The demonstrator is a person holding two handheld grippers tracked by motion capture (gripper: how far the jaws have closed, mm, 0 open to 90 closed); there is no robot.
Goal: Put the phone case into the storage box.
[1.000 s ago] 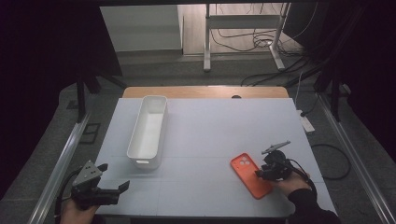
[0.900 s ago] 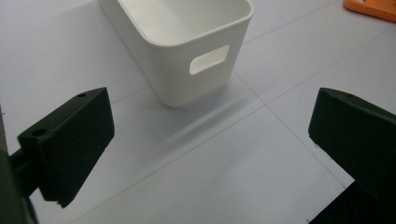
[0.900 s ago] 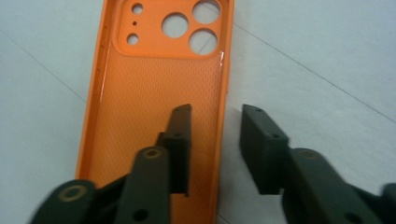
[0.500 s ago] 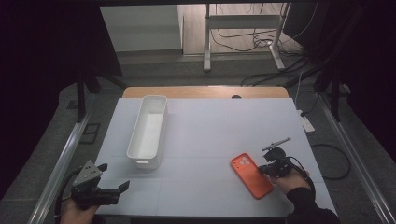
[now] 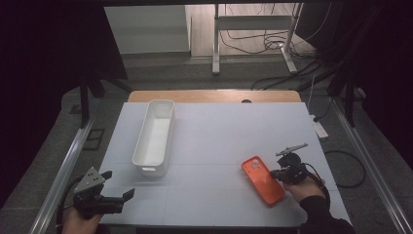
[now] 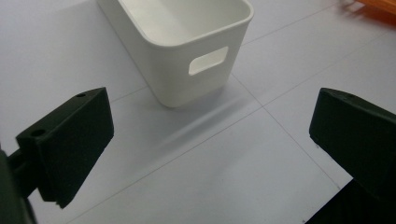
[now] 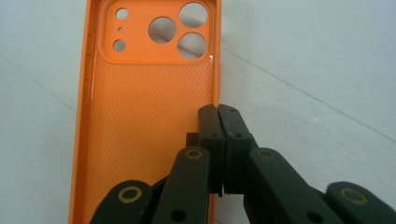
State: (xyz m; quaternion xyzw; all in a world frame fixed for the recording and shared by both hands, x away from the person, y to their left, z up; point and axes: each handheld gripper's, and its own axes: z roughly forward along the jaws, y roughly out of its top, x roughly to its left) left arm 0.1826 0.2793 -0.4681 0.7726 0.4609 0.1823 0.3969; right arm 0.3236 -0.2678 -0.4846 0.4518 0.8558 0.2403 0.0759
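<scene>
Orange phone case lower end cut off by frame edge, its side rim hidden between the tongs

The surface is a pale, matte sheet marked with faint straight seams, laid over a wooden top whose far edge shows as a tan strip. Metal rails run along both sides of it, the right rail slanting toward the near corner. Grey carpet-like floor lies around the surface. Beyond it stands a metal frame with two legs on a lighter wooden floor, where loose cables lie tangled. A white power strip sits on the floor by the right edge, with a black cable loop near it. Both far corners of the room are dark; light falls mostly on the middle.
</scene>
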